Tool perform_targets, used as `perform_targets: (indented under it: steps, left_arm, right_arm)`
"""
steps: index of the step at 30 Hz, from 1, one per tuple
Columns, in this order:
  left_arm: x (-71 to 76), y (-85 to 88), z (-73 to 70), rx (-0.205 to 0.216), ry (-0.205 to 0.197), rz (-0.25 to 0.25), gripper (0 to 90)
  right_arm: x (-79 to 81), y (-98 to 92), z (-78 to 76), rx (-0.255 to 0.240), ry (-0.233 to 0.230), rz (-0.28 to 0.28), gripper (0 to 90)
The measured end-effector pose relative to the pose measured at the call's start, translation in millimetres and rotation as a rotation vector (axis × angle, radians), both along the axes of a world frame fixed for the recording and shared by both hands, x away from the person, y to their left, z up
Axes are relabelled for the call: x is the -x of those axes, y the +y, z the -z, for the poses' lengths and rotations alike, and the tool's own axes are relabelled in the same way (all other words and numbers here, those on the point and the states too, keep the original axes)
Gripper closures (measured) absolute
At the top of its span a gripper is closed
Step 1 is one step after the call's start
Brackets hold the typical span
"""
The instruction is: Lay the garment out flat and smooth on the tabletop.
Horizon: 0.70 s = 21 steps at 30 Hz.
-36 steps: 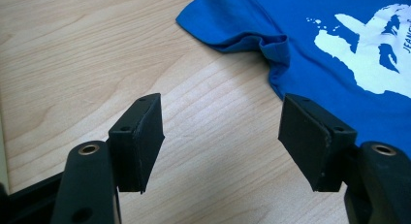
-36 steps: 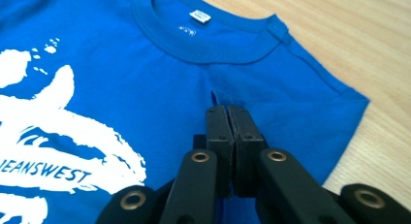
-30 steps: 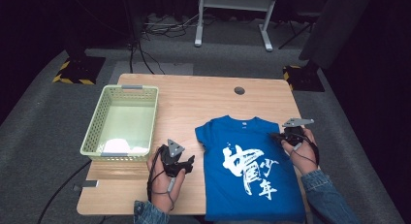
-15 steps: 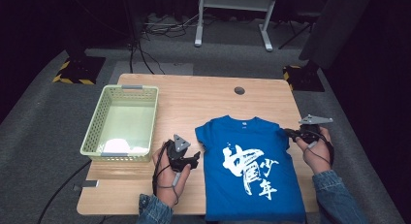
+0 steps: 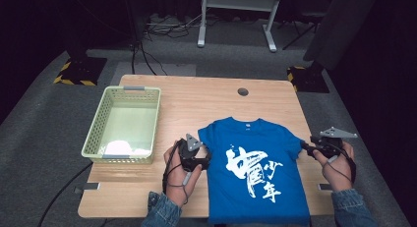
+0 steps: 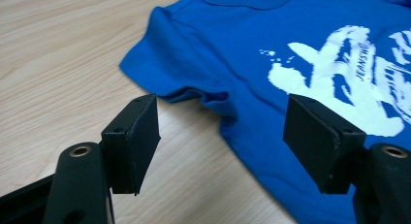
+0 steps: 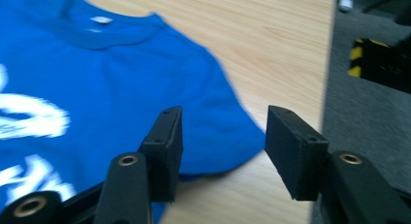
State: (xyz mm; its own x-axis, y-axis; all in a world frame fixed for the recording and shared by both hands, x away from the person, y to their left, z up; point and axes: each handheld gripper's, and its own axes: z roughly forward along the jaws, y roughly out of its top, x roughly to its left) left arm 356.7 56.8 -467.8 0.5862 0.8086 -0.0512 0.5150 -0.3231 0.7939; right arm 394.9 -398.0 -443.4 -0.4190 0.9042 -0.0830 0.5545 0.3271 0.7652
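Our left gripper [image 6: 223, 136] gapes wide beside the flat blue printed cotton T-shirt's [image 5: 253, 170] sleeve; our right gripper [image 7: 220, 151], jaws just opening, grips nothing.

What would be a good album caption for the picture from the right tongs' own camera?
Open right tongs hover over the sleeve of a blue cotton T-shirt with white lettering, spread flat on a pale wooden table.

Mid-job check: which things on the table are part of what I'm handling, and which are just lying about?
In the job:
blue T-shirt
left hand-held gripper, open at one sleeve
right hand-held gripper, open at the other sleeve

Lying about:
green basket
white item in it
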Motion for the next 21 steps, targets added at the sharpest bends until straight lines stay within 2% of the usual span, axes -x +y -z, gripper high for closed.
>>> perform_targets:
  steps: [5,10,17,21]
  left_arm:
    - [7.0,-8.2,3.6,-0.021,0.007,0.051,27.3]
    - [18.0,-14.9,0.6,-0.032,-0.001,0.089,26.7]
    - [32.9,-37.2,4.0,-0.072,0.010,0.184,25.5]
    - [36.8,-42.8,11.0,-0.081,0.029,0.198,25.2]
  right_arm:
    - [20.3,14.8,-1.8,-0.005,0.008,-0.079,45.4]
    - [40.6,27.3,1.0,-0.005,0.024,-0.142,44.0]
    - [60.9,34.3,12.3,-0.008,0.054,-0.189,41.2]
    - [71.3,36.9,18.3,-0.003,0.064,-0.210,39.9]
